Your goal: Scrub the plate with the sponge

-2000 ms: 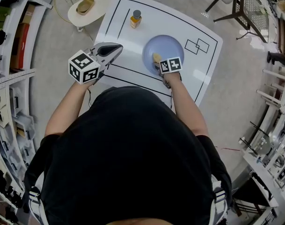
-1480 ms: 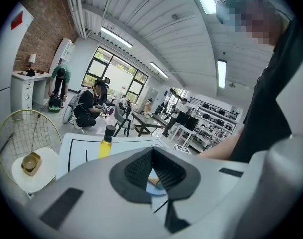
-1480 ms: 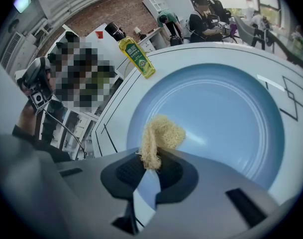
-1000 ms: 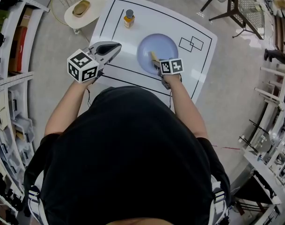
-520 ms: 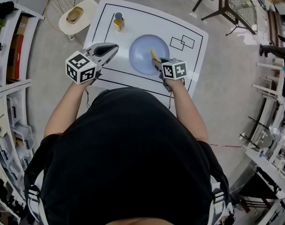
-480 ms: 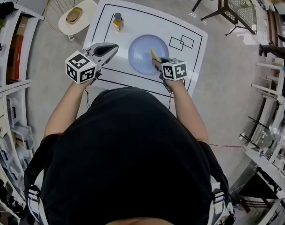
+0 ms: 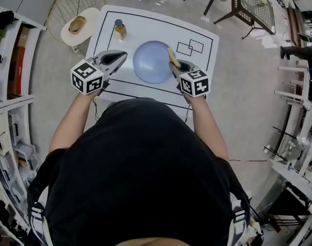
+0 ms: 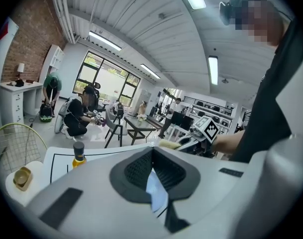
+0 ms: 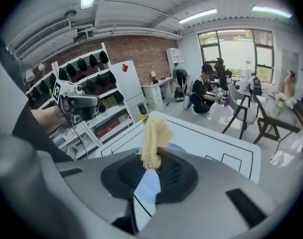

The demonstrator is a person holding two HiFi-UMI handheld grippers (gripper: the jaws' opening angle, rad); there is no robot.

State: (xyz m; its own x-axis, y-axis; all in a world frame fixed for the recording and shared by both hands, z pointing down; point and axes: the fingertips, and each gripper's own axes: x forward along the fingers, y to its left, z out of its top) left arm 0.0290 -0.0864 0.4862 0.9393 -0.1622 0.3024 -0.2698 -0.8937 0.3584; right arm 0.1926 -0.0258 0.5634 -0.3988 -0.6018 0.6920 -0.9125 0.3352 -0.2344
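The right gripper (image 9: 150, 167) is clenched on the sponge (image 9: 154, 133), its dark ribbed pads pinching only the lower end, so that most of the yellow, frayed, fibrous strip stands free beyond the jaws. In the head view the sponge sits at the right rim of the plate (image 7: 150, 63); whether it touches the rim or hangs just above it I cannot tell from this height. The plate is round, shallow and pale blue, with a smooth glossy look. It lies flat near the middle of the white table (image 7: 145, 22), whose top is slick and marked with thin black lines. The left gripper (image 8: 151, 156) hangs just off the plate's left side, jaws pressed together on nothing and touching nothing. That is the main risk as I judge it: with nothing steadying the plate, a firm stroke could send it skating across the slick top or spin it. The narrow grip is the other weak spot, since so soft a sponge may fold over or drag out of the pads under pressure. An amber bottle (image 7: 119, 28) with a dark cap stands near the far left corner, apart from the plate.
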